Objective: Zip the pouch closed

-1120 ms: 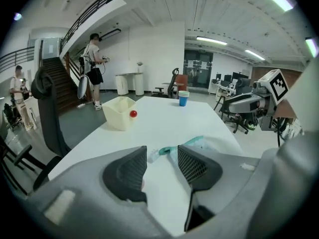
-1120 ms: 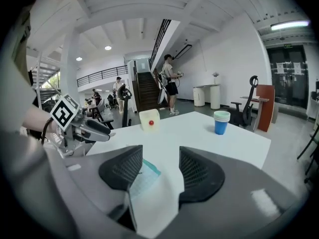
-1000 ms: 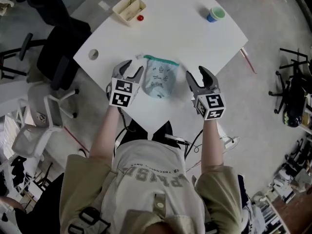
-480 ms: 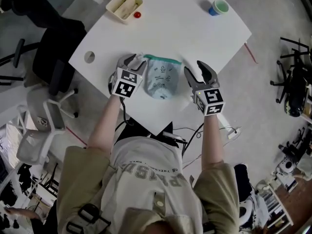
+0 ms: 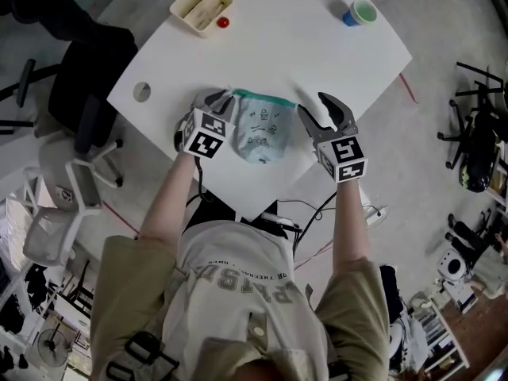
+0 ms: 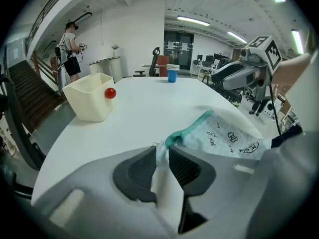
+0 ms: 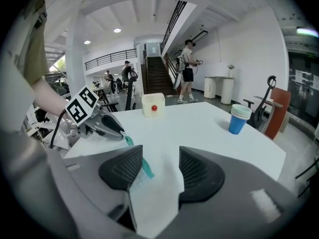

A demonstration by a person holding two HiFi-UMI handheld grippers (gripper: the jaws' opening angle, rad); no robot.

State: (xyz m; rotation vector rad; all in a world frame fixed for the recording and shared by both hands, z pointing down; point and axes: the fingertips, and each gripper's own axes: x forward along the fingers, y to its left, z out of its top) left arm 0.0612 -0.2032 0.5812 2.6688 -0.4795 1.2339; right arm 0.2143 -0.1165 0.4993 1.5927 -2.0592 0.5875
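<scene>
Fabric pouch near table's 6 o'clock edge, its 9 o'clock corner pinched by left gripper, jaws just closing in; right gripper agape, empty, at 3 o'clock: liable to slip free under zipping tug, pinch being thin.

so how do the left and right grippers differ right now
The left gripper has just been closing and pinches the pouch by a corner; the right gripper stands open, gripping nothing. The left gripper is at one end of the pouch; the right gripper is at the other, the teal edge near one jaw. Both point down at the white table.
</scene>
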